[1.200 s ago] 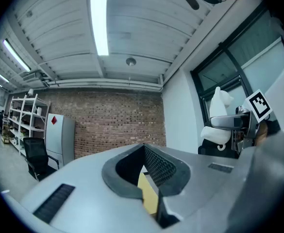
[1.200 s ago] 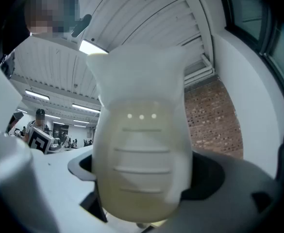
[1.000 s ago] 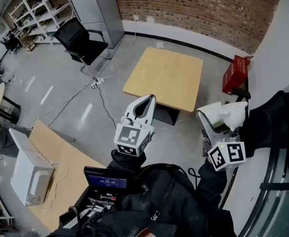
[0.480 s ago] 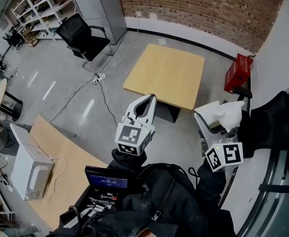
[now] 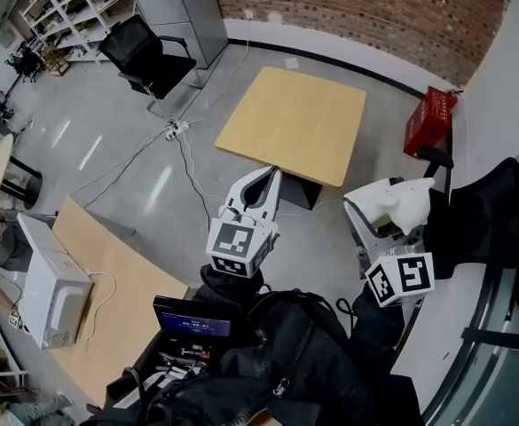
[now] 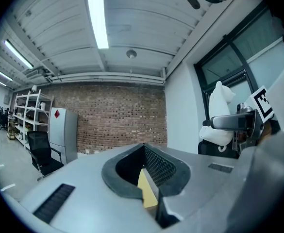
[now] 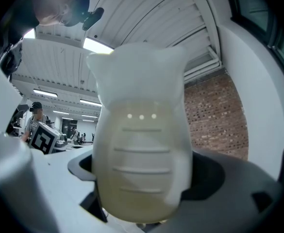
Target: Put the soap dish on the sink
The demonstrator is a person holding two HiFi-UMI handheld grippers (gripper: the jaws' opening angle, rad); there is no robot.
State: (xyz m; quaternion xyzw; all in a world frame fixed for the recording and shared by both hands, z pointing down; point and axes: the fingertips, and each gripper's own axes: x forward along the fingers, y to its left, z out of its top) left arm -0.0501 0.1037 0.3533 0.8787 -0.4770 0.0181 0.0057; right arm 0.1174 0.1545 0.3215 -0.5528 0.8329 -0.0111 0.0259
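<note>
My right gripper [image 5: 390, 211] is shut on a white soap dish [image 5: 404, 202], held up in the air at the right of the head view. In the right gripper view the soap dish [image 7: 139, 135] fills the middle, ribbed and translucent, clamped between the jaws. My left gripper [image 5: 257, 189] is held up at centre, shut with nothing between its jaws. In the left gripper view the left gripper [image 6: 149, 178] points at a brick wall. No sink shows in any view.
A square wooden table [image 5: 290, 127] stands on the grey floor below. A black office chair [image 5: 145, 56] and shelves [image 5: 59, 11] are at the upper left. A white microwave [image 5: 51, 293] sits on a wooden bench at the left. A red box [image 5: 428, 121] is by the wall.
The view has shifted slightly; both grippers stay raised in nearly the same places, the right one still holding the soap dish.
</note>
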